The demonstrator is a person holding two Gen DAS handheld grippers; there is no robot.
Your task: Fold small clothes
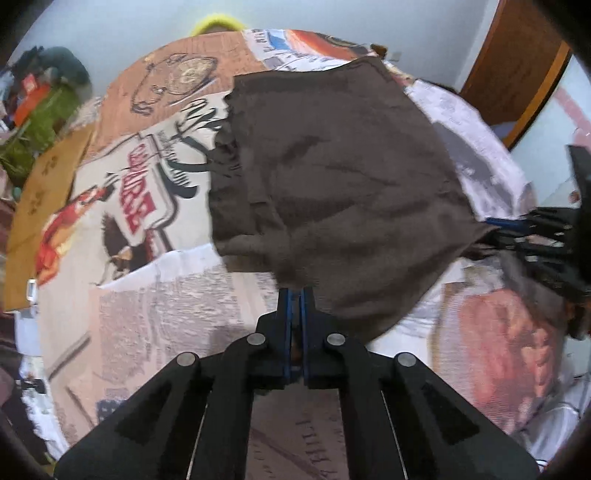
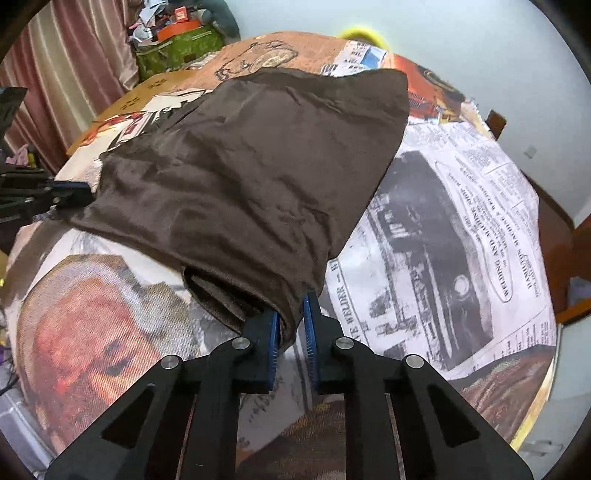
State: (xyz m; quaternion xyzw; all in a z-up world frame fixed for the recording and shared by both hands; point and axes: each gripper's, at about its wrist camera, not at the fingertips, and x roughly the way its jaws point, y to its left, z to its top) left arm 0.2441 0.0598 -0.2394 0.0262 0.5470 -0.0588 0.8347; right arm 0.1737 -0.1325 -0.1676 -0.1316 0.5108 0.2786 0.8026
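A dark brown garment (image 1: 332, 173) lies spread over a table covered with a printed cloth (image 1: 155, 317). My left gripper (image 1: 295, 295) is shut on the garment's near edge. My right gripper (image 2: 291, 306) is shut on another corner of the same garment (image 2: 251, 177), with cloth bunched between its blue pads (image 2: 272, 332). The near edge is lifted and taut between the two grippers. The right gripper shows at the right of the left wrist view (image 1: 517, 229). The left gripper shows at the left of the right wrist view (image 2: 62, 195).
The printed cloth (image 2: 443, 229) covers a round table. A green bag with clutter (image 2: 177, 48) and pink curtains (image 2: 55, 74) stand beyond its far left. A wooden door (image 1: 517, 66) and a chair (image 2: 569, 258) are to the right. A yellow object (image 2: 360, 33) sits behind the table.
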